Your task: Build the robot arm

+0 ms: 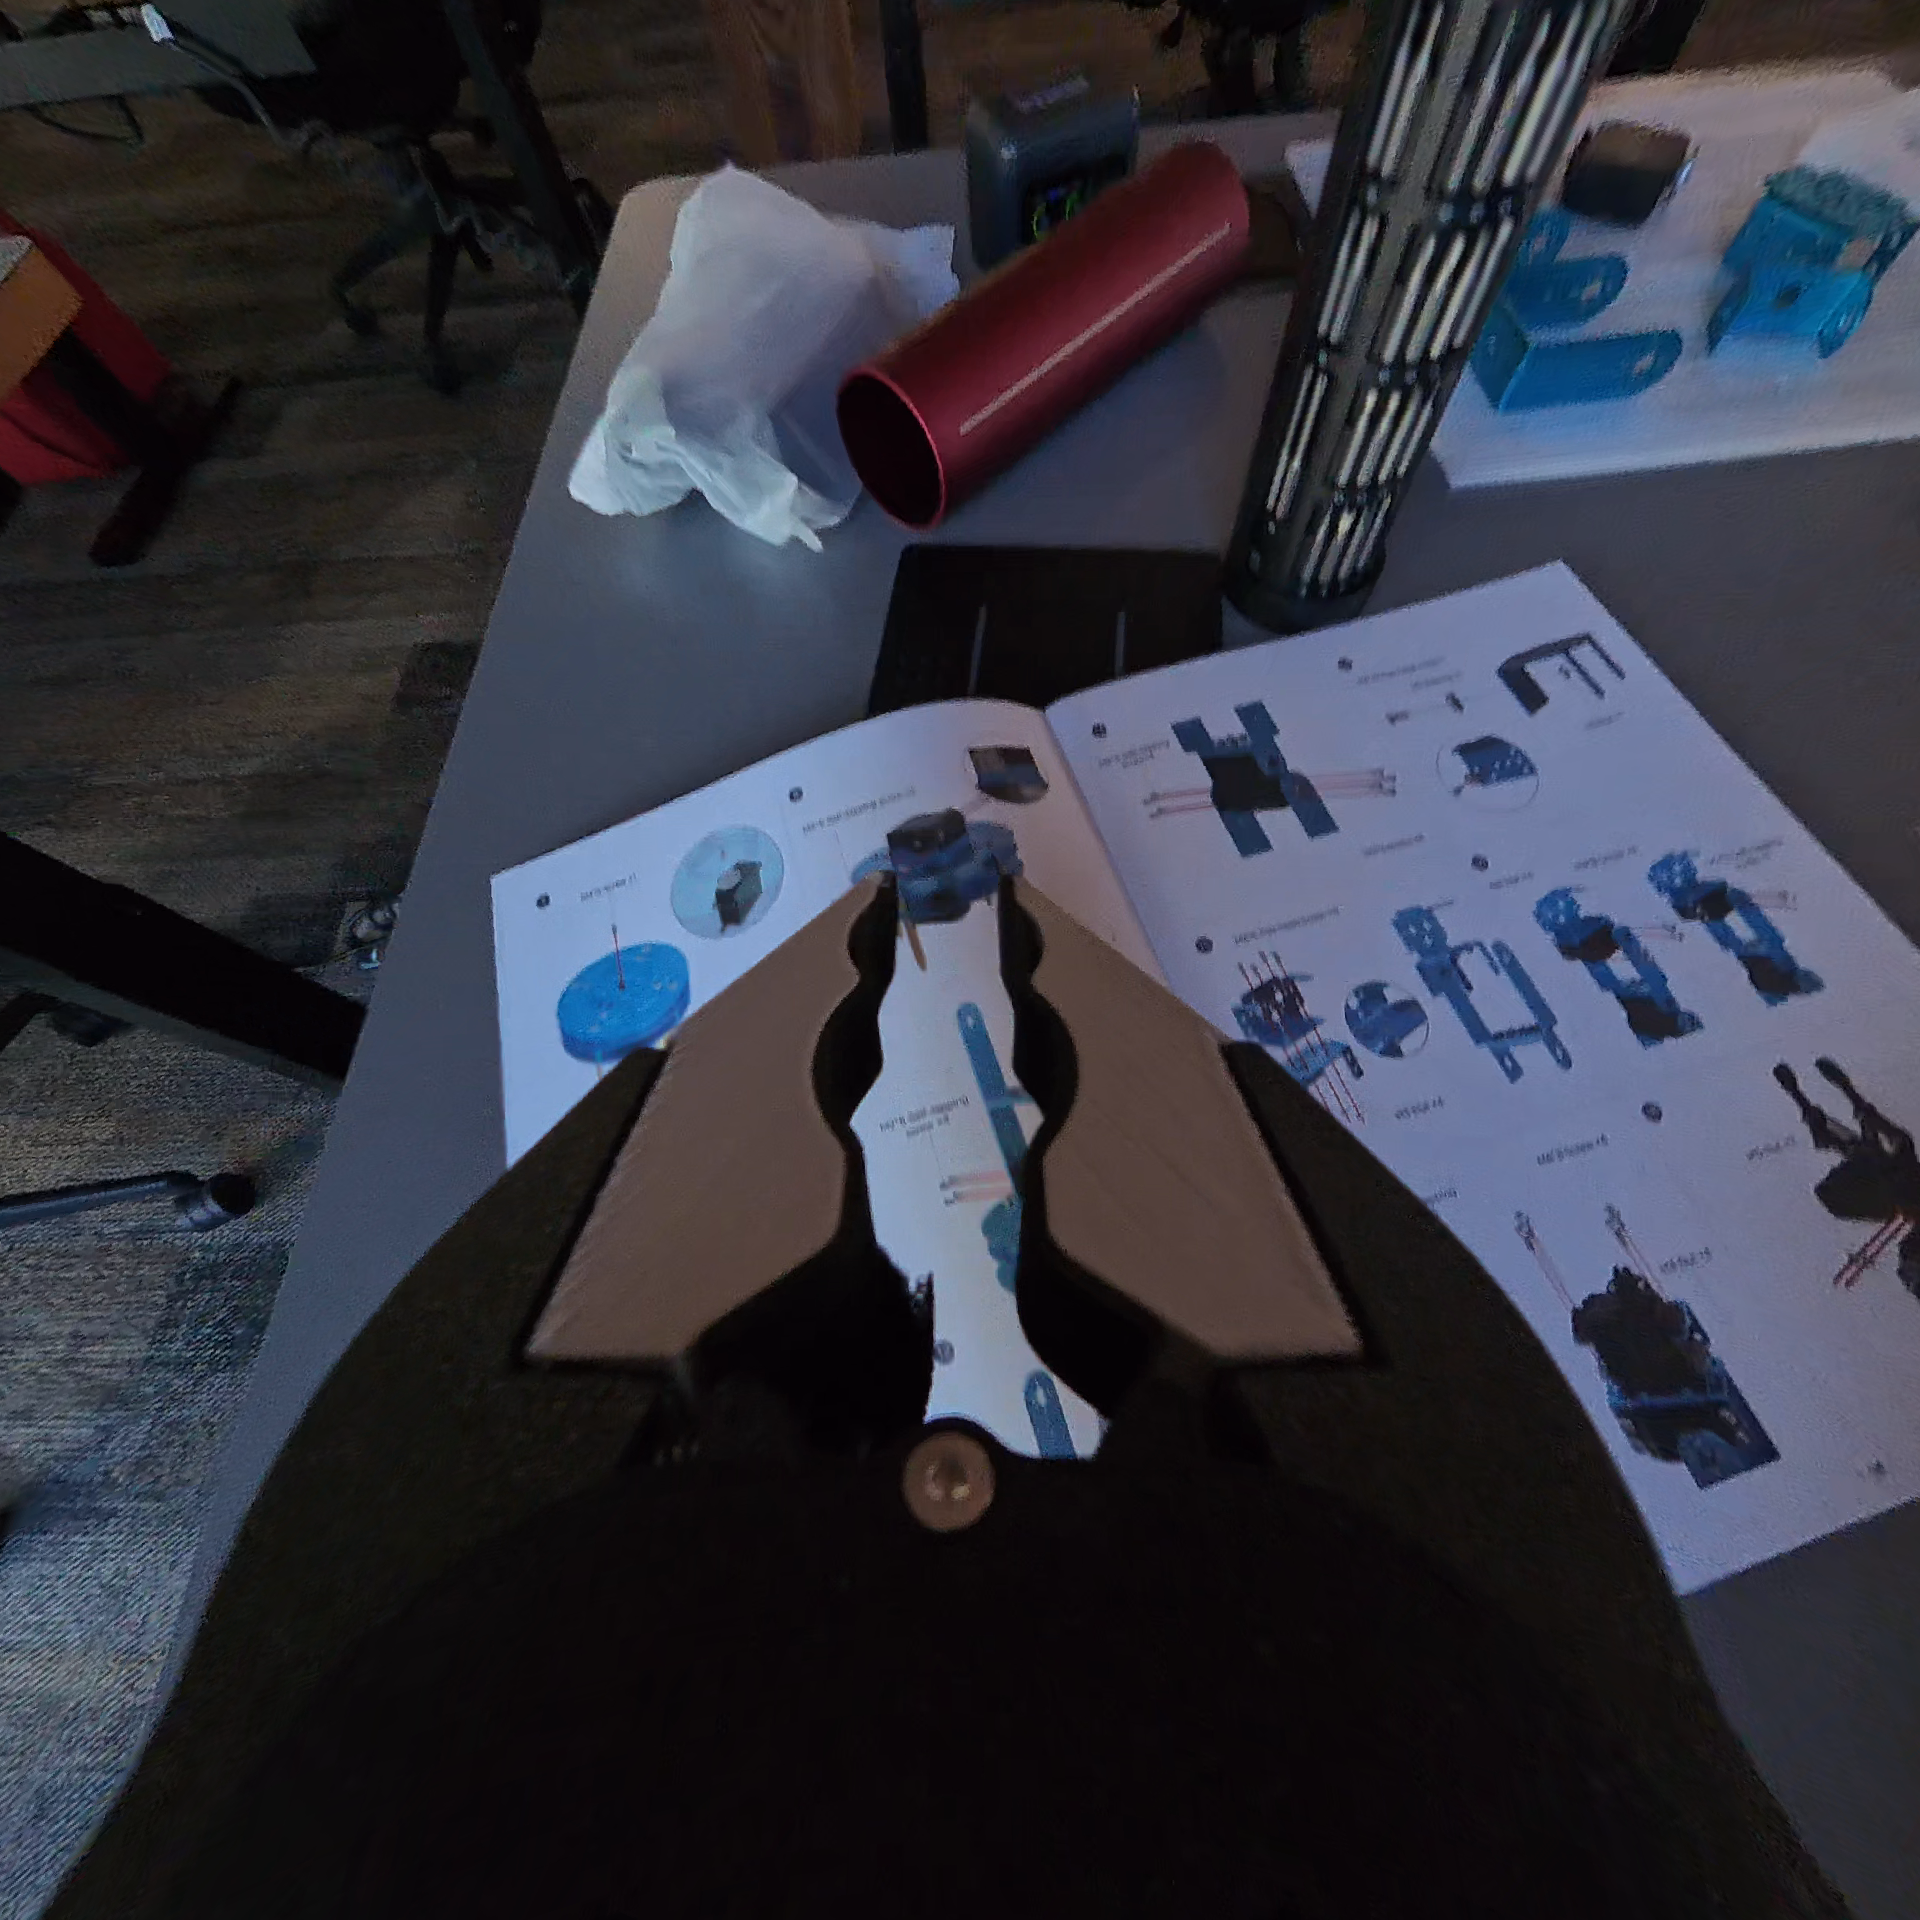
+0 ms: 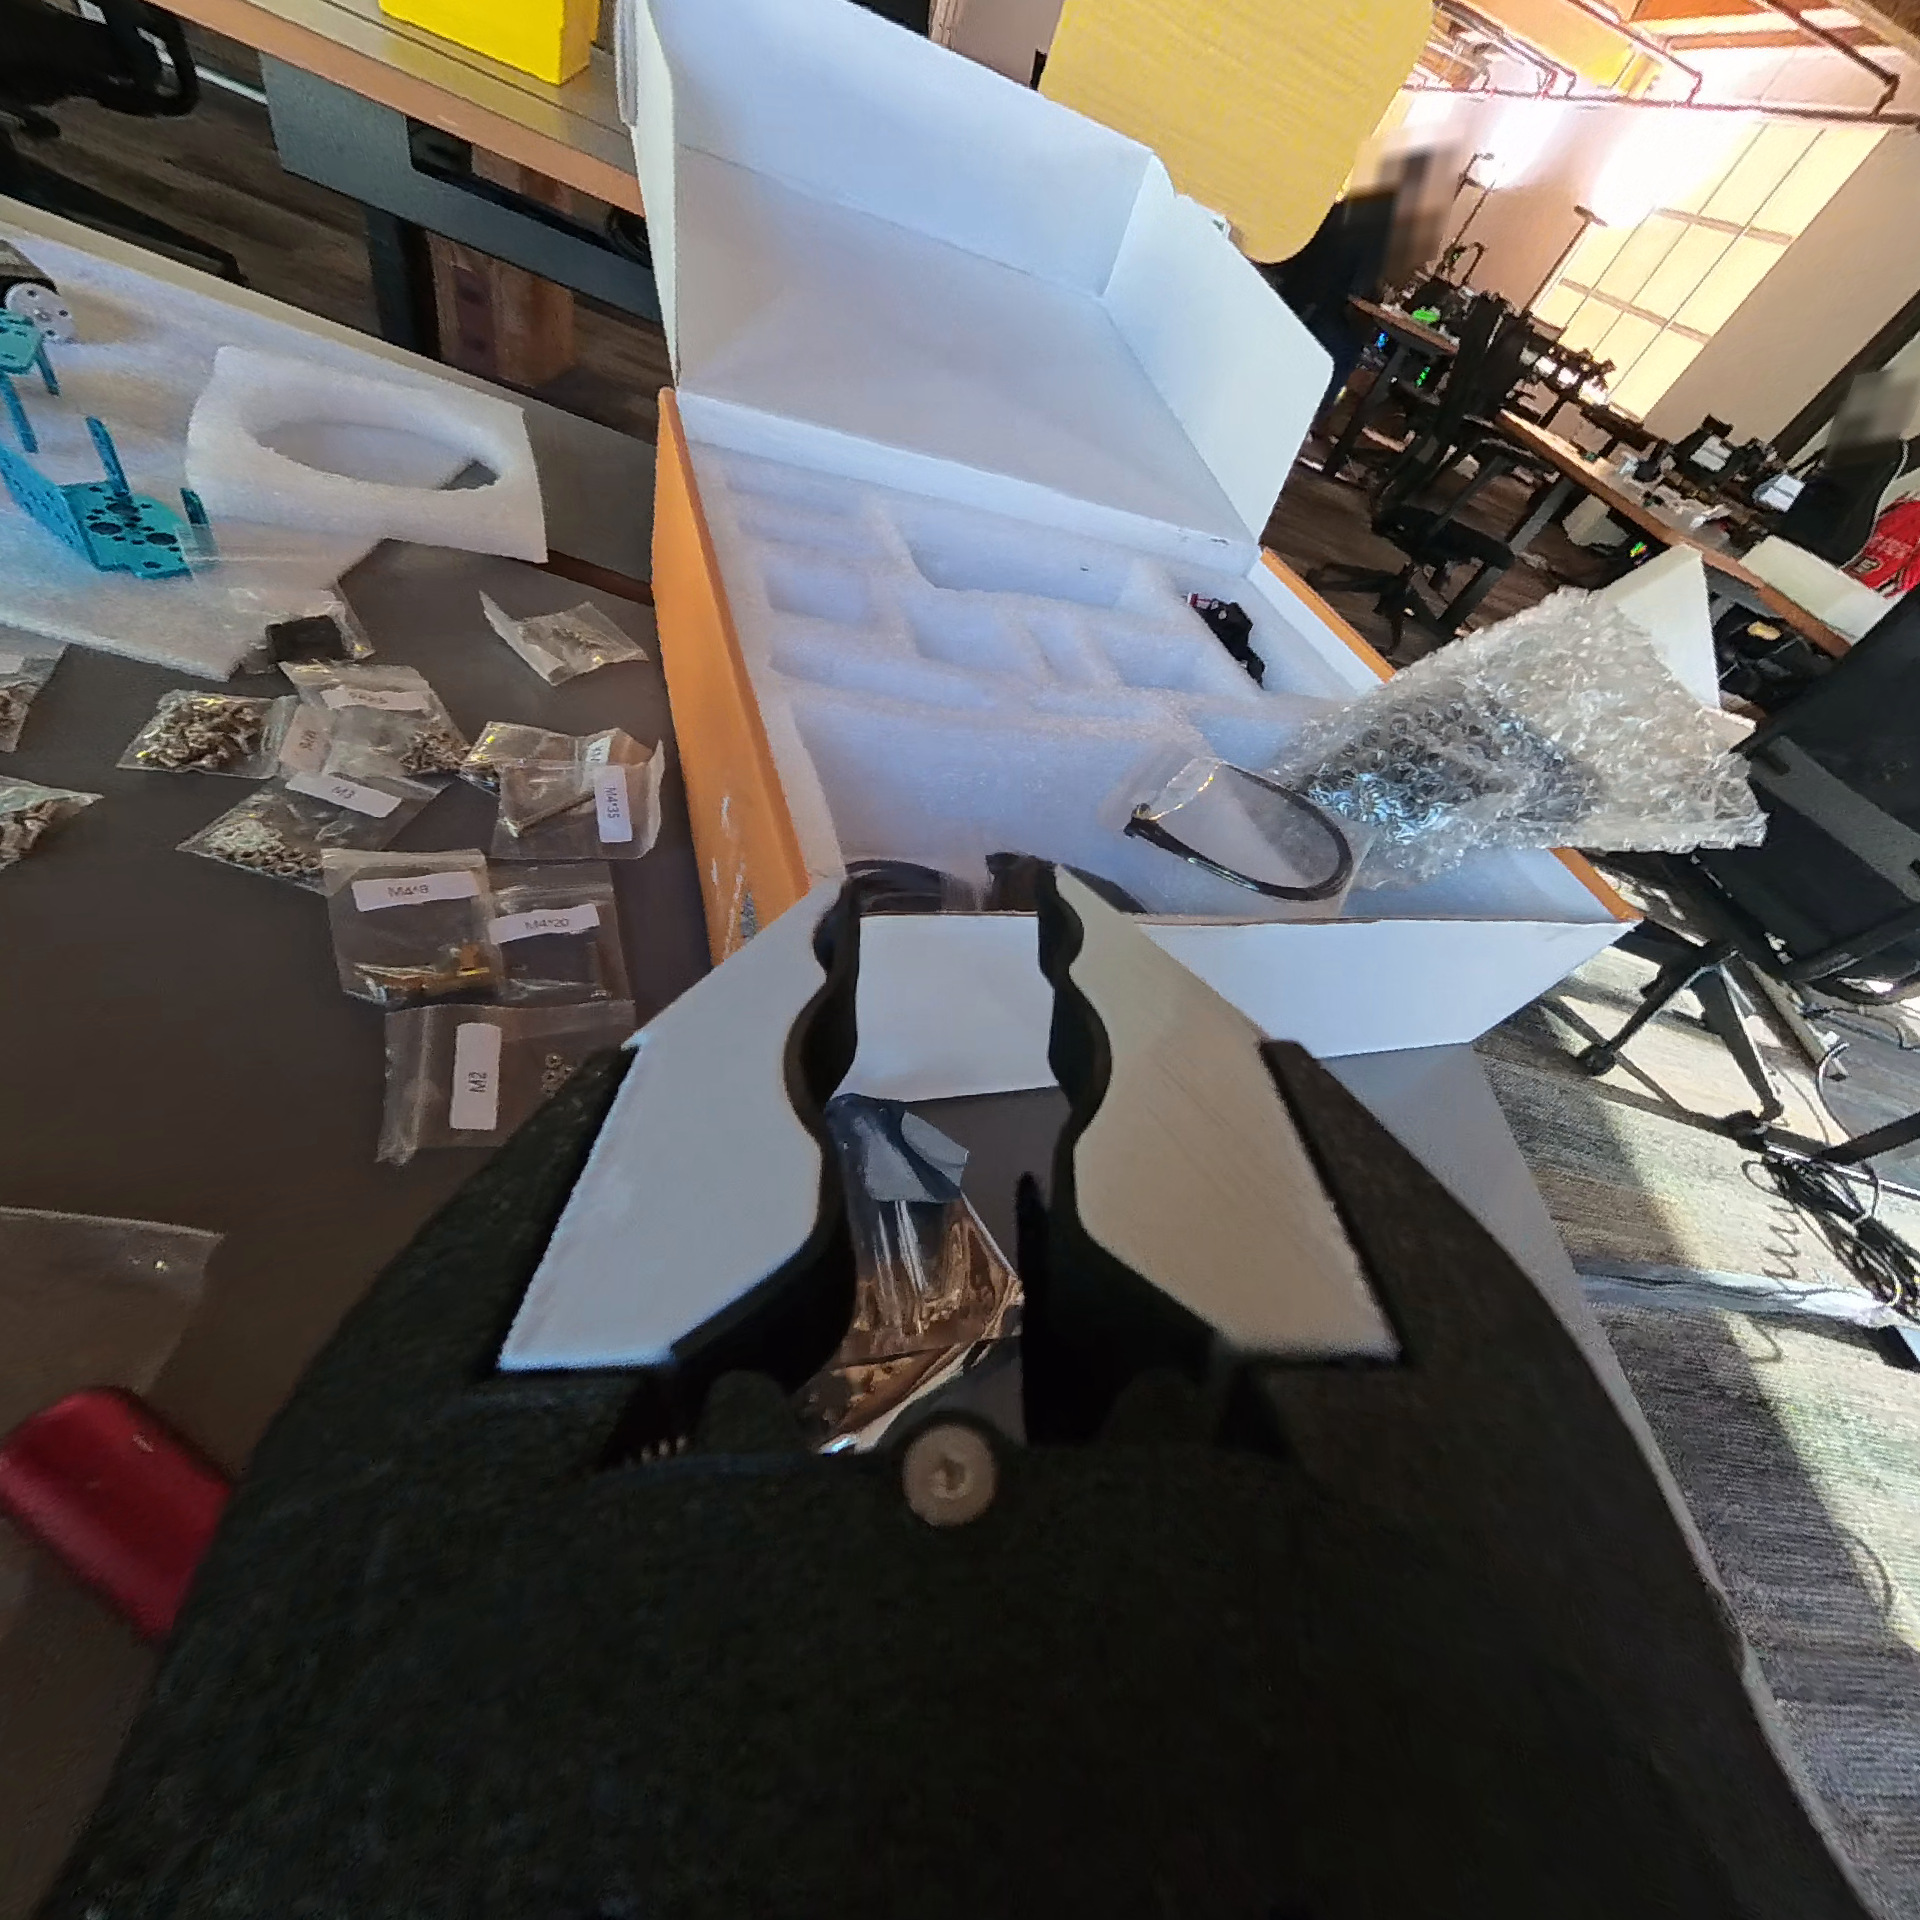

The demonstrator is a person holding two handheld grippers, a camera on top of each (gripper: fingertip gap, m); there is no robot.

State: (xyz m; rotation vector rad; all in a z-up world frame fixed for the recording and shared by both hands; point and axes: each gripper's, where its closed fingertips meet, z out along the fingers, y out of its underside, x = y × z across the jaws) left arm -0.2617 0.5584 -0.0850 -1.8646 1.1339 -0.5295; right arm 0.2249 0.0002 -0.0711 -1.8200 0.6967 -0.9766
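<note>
- The left gripper (image 1: pixel 945 894) fills the bottom of its view. Its fingers are apart, with nothing between them.
- Under it lies an open booklet (image 1: pixel 1299 987) on a grey table (image 1: pixel 582 665). The pages show blue and black parts.
- Just past the booklet is a flat black pad (image 1: pixel 1049 623).
- Past the pad lies a red tube (image 1: pixel 1049 332) on its side. A white crumpled bag (image 1: pixel 738 353) touches its open end.
- A tall black-and-white tube (image 1: pixel 1392 312) stands at the upper right. Blue parts (image 1: pixel 1683 281) sit on white foam behind it.
- The right gripper (image 2: pixel 951 899) fills the bottom of its view. Its fingers are apart too.
- A small clear bag (image 2: pixel 904 1268) of gold bits shows low in the gap. I cannot tell if the fingers touch it.
- On the left, many small screw bags (image 2: pixel 416 810) lie on the table.
- Just past the tips is an open box (image 2: pixel 727 727) with white foam inside. Bubble wrap (image 2: pixel 1538 727) sits on its right edge.
</note>
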